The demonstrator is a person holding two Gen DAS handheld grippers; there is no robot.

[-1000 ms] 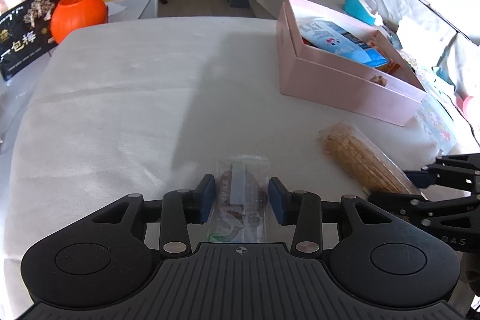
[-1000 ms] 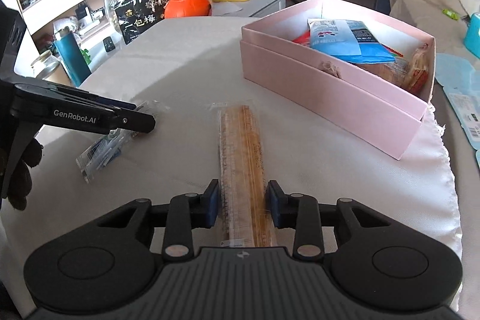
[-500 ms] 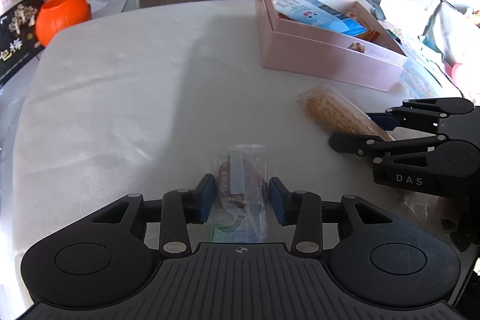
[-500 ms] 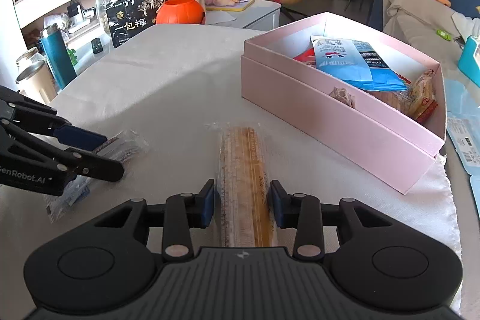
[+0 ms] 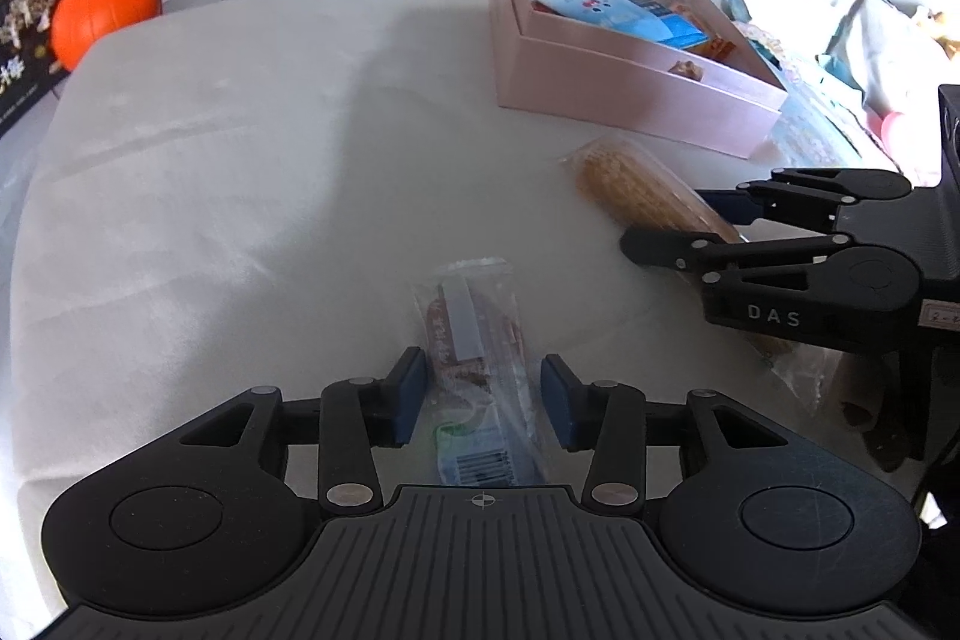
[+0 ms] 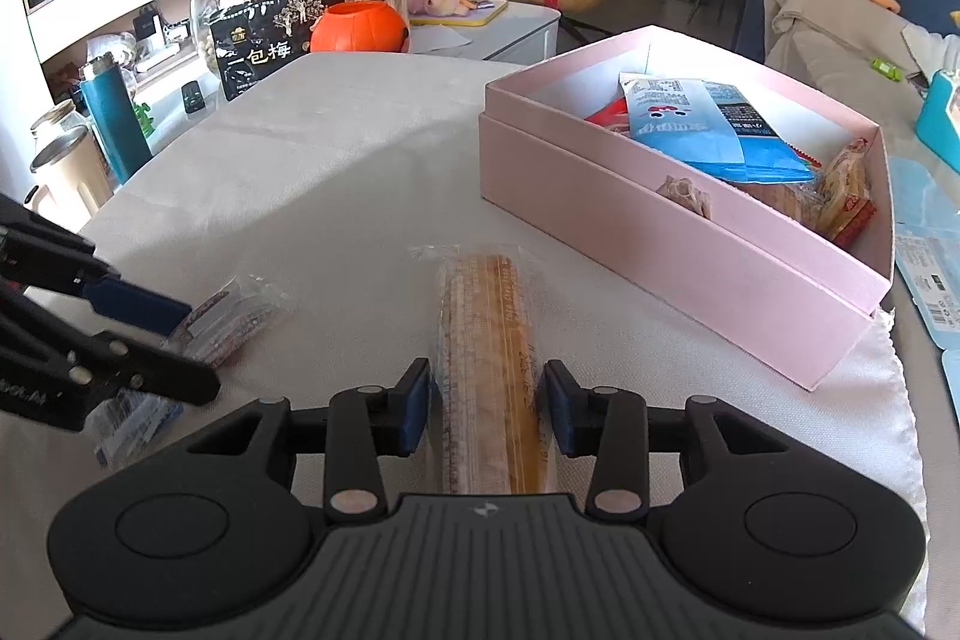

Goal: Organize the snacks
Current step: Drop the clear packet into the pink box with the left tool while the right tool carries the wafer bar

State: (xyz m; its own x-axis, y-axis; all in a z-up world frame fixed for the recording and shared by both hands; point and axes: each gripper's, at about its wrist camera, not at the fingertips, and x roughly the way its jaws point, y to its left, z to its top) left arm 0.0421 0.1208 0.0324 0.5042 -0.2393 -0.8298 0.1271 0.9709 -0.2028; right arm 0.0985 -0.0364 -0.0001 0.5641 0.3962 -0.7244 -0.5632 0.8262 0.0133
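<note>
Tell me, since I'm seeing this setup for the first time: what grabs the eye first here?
The open pink box on the white cloth, already holding snack packs, stands out at the right of the right wrist view. In front of it, a long golden biscuit pack lies between the opening jaws of the right gripper. In the left wrist view, a small clear-wrapped snack lies between the left gripper, also opening.

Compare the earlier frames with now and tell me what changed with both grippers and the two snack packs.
Both grippers' jaws are opening. The left gripper now shows gaps on both sides of the small clear snack pack, and the right gripper has let go of the long biscuit pack, which now lies on the white cloth. Neither pack has moved toward the pink box. The box and its contents are unchanged.
</note>
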